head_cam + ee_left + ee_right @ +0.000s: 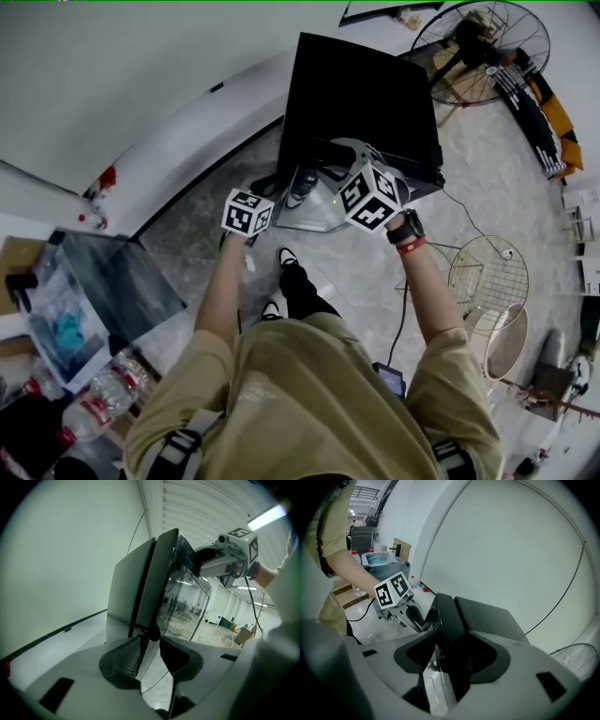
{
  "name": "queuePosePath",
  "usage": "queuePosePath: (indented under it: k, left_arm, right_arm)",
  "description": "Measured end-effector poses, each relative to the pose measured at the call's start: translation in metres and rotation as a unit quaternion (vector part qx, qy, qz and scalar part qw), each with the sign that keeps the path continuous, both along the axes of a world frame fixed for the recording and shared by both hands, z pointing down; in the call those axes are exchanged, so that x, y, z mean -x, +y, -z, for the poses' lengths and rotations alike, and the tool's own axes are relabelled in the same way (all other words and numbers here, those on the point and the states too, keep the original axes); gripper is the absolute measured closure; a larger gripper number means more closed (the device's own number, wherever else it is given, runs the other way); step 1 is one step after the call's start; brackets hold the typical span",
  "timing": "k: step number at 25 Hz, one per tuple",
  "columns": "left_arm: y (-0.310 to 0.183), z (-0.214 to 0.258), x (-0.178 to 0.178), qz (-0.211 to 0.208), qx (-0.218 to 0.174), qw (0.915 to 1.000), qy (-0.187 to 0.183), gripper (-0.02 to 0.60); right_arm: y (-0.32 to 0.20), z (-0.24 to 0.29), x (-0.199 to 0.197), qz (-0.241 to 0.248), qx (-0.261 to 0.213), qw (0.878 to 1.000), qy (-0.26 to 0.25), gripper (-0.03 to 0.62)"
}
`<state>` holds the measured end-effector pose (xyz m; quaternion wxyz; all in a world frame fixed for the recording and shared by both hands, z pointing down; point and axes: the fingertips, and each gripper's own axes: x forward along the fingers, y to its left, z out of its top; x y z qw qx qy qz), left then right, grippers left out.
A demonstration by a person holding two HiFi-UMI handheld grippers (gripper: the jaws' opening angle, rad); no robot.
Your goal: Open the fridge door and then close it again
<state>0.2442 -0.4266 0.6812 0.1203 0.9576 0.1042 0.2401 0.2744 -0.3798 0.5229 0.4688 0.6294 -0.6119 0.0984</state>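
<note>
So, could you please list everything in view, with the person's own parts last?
fridge: one, black, straight ahead.
fan: one, black, beyond the fridge, upper right in the head view.
round wire frames: two, pale, at the head view's right.
clear box: one, blue contents, at the left.
plastic bottles: several, clear, red labels, lower left.
left gripper: grey, closed on the fridge door edge.
right gripper: grey, jaws apart around that door.
person: khaki shirt, bare forearms, watch on right wrist.
</note>
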Motion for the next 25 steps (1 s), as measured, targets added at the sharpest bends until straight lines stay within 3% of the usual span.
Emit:
queuePosePath:
  k: [8, 25]
  left_arm:
    - [0.0017, -0.0020, -0.0031, -0.042, -0.028, 0.9985, -0.023, 0.451]
    - [0.0061, -0.0021, 0.0032, -0.014, -0.048, 0.9982, -0.032, 0.457]
  right_arm:
    - [-0.0006, -0.0033, -0.0006, 0.011, 0.045, 0.999, -0.007, 0.373]
    - [0.0042, -0.0031, 0.0039, 0.009, 0.059, 0.998, -0.008, 0.379]
